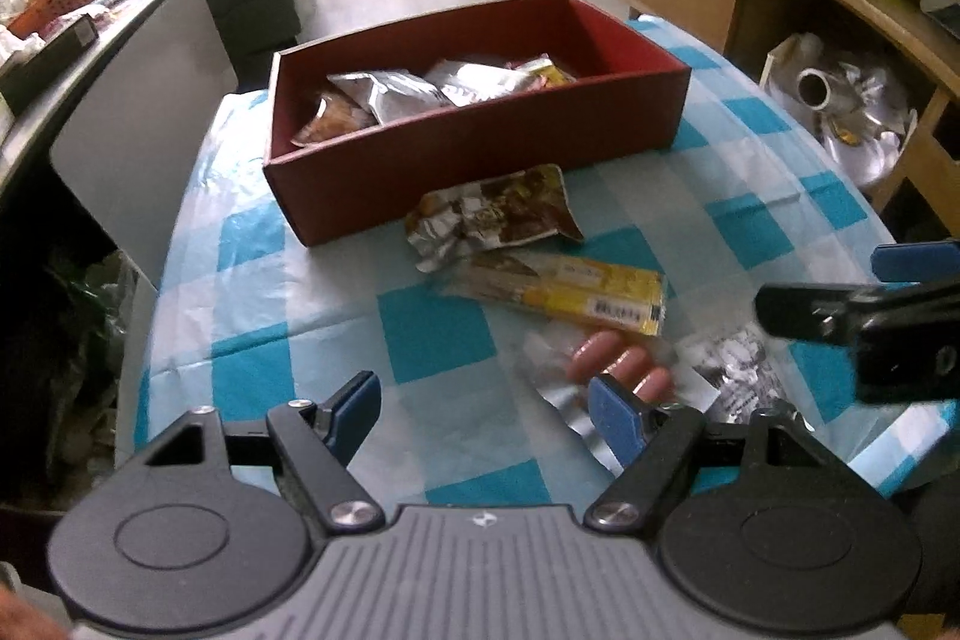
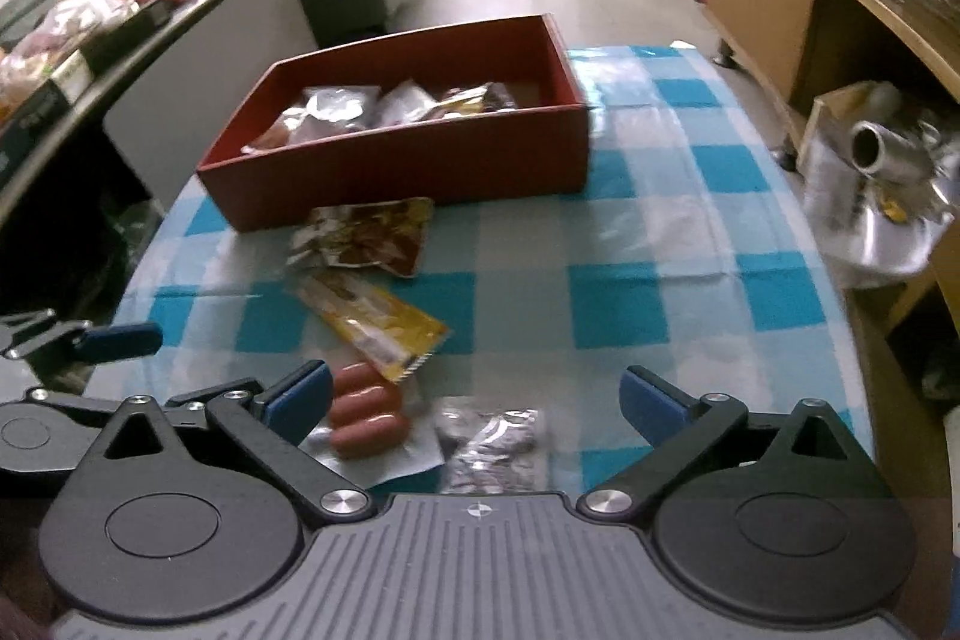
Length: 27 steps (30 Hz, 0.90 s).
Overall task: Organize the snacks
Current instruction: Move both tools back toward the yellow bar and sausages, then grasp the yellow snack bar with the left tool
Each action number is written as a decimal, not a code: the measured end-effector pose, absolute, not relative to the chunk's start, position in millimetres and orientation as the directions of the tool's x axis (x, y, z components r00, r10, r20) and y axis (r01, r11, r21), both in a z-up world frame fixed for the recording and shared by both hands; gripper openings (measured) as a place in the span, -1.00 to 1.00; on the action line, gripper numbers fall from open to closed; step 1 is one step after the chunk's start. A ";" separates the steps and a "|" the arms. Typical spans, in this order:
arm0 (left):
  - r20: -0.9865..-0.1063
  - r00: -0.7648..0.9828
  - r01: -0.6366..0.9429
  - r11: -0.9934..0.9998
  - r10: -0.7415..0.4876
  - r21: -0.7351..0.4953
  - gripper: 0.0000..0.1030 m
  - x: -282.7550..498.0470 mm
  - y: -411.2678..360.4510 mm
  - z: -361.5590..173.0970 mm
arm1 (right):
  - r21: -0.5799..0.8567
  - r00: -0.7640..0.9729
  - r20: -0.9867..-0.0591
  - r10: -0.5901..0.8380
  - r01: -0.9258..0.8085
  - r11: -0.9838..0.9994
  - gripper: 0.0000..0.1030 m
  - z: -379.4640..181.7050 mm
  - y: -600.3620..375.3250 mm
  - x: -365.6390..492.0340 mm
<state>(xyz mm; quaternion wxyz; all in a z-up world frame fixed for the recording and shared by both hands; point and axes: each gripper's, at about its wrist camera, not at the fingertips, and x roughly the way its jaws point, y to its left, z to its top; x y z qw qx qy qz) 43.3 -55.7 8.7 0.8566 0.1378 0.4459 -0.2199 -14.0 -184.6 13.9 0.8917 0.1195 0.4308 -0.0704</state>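
Four snack packets lie loose on the table just before the red box [image 2: 396,160], which holds sorted snacks. Nearest, the sausage pack [image 2: 366,415] sits by the gaping, empty right tongs [image 2: 474,400]; the left tongs [image 1: 486,412] are half open, empty.

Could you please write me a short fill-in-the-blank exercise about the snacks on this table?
1. The open box that already holds several packets is ____ in colour.
2. The sausage pack shows ____ sausages.
3. The tablecloth has white and ____ checks.
4. The jaws of the right gripper stand ____, with nothing held between them.

Missing words: red; three; blue; open
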 end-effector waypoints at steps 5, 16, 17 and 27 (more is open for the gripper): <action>-0.856 0.432 0.478 0.877 -0.284 -0.050 0.38 53.3 -55.4 -0.4 | 0.211 0.632 -0.775 -0.014 0.279 0.937 0.99 10.1 -200.3 -24.1; -0.894 0.340 0.342 0.924 -0.291 -0.171 0.38 77.1 -57.4 -20.7 | 0.481 0.703 -0.693 0.157 0.288 0.828 1.00 10.1 -229.6 -20.7; -0.893 0.339 0.318 0.929 -0.297 -0.189 0.38 80.9 -57.1 -20.1 | 0.504 0.706 -0.687 0.173 0.291 0.813 1.00 10.3 -232.7 -20.3; -0.910 0.314 0.100 0.962 -0.272 -0.253 0.38 115.6 -76.4 -27.1 | 0.495 0.716 -0.678 0.166 0.277 0.824 1.00 18.4 -240.6 -22.4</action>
